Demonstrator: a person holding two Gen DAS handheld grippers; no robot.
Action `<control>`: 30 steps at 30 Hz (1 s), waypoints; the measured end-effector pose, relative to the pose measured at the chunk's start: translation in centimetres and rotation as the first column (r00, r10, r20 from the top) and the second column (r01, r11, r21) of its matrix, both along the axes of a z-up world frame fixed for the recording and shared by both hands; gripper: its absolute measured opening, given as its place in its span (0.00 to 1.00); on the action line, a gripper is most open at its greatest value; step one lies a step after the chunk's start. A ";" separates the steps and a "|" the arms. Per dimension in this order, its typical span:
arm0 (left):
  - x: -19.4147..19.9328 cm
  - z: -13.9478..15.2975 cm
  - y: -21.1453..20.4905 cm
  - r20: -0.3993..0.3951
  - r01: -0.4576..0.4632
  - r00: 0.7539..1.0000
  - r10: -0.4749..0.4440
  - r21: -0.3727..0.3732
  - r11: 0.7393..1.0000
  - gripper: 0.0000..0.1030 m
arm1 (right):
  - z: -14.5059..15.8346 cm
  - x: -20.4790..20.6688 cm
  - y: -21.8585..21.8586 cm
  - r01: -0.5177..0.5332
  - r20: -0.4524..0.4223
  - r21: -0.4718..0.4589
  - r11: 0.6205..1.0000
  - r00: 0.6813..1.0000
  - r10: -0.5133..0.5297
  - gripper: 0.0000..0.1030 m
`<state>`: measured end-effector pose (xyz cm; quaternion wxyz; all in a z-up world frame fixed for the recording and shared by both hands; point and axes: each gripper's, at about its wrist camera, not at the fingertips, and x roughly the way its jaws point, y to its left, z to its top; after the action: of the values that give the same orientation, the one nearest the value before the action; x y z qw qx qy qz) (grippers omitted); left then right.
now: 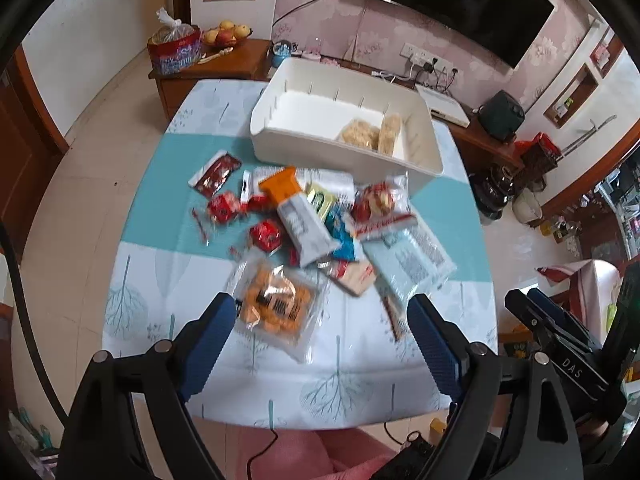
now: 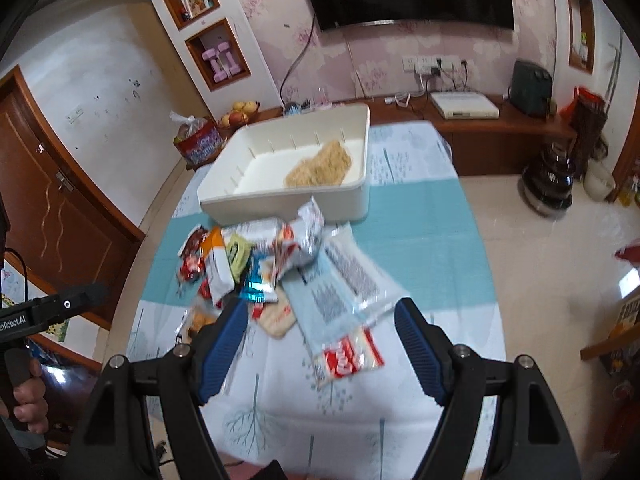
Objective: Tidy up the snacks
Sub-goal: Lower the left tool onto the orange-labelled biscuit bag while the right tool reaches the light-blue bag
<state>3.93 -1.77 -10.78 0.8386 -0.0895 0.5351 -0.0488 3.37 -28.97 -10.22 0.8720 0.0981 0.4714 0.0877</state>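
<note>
Left wrist: your left tongs [image 1: 320, 312] spread, empty, above orange cracker pack [image 1: 274, 306] at table [image 1: 360, 380] near edge; careless pinch crushes crackers; white bin [image 1: 344, 120] beyond pile. Right wrist: your right tongs [image 2: 320, 320] spread, empty, angled down over pale blue packet [image 2: 340, 296]; slick film may slip.

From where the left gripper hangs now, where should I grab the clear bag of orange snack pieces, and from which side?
Take the clear bag of orange snack pieces by its near flat edge, coming from above with the open left gripper. It lies flat on the tree-print tablecloth, nearest the fingers, and its near side seems free of the pile.
</note>
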 end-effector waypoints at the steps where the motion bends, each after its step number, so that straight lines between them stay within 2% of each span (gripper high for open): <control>1: -0.4 -0.3 0.0 -0.008 0.003 1.000 -0.003 0.009 1.000 0.86 | -0.3 -0.2 0.0 -0.001 -0.016 -0.002 1.000 1.000 0.001 0.74; 9: -1.8 -2.4 -0.5 -0.059 0.030 0.998 -0.026 0.058 0.998 0.89 | -3.7 -1.0 -1.5 0.059 -0.171 0.064 0.996 0.984 -0.047 0.74; 16: -1.1 -5.4 -0.7 -0.143 0.059 0.989 -0.047 0.082 0.995 0.89 | -5.3 -0.5 -2.2 0.092 -0.232 0.084 0.992 0.970 -0.070 0.74; 20: 0.3 -7.4 -0.7 -0.200 0.083 0.978 -0.061 0.104 0.991 0.89 | -6.9 0.3 -2.0 0.094 -0.278 0.141 0.985 0.959 -0.051 0.74; 27: 2.8 -10.9 -0.9 -0.297 0.117 0.952 -0.076 0.122 0.986 0.89 | -9.4 2.5 -2.6 0.168 -0.327 0.273 0.947 0.942 -0.073 0.74; 30: 4.1 -12.2 -0.8 -0.348 0.118 0.935 -0.075 0.105 0.988 0.89 | -10.7 3.4 -3.1 0.228 -0.368 0.313 0.922 0.924 -0.104 0.74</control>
<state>8.06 -2.54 -23.00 0.7333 -0.0181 0.6785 -0.0402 6.80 -32.09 -20.87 0.7489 0.3057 0.5830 0.0764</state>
